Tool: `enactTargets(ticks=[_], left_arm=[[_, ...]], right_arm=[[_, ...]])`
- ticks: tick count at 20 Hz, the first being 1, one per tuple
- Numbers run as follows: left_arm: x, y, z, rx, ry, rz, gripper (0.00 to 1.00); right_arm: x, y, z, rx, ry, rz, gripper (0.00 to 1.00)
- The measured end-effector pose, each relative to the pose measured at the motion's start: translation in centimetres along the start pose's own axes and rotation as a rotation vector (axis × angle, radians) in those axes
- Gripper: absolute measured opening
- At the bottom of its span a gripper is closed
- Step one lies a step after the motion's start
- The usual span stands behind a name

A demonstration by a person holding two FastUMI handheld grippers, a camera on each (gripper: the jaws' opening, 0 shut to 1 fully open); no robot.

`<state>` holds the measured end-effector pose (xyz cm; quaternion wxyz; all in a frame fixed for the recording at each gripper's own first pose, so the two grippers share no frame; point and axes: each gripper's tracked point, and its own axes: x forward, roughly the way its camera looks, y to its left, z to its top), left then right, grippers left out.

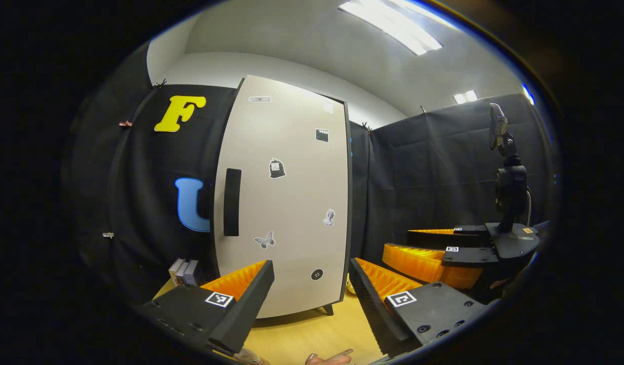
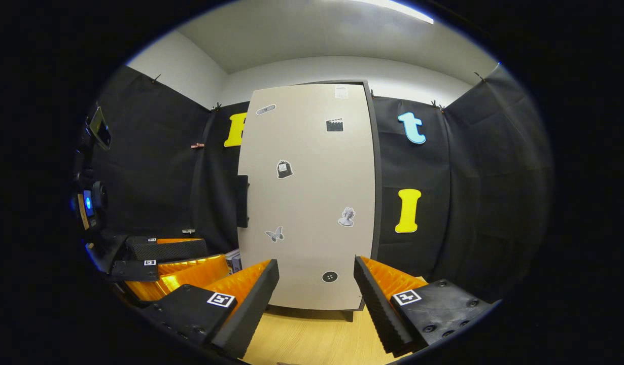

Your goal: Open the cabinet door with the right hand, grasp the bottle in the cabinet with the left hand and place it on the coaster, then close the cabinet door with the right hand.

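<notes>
Hovering above the wooden table (image 2: 312,339), both tools faced the cabinet door (image 2: 307,192). The left gripper (image 1: 312,299) was spread wide, gripping nothing; so was the right gripper (image 2: 317,299). Beyond them the door stood closed (its dark handle (image 2: 242,201) on the left edge), stickers scattered across it.

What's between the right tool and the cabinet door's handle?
Only bare wooden tabletop lies between the right tool and the door's black vertical handle, in the right gripper view.
</notes>
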<state>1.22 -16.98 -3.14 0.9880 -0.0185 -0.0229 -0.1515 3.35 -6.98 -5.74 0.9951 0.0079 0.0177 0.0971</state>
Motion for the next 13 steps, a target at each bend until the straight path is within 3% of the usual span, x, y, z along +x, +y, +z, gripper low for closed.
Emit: enactTargets(ticks=[13], left_arm=[[0.2,-0.8,-0.6,0.004,0.017,-0.037,0.94]], right_arm=[[0.0,-0.1,-0.5,0.002,0.01,0.025,0.96]])
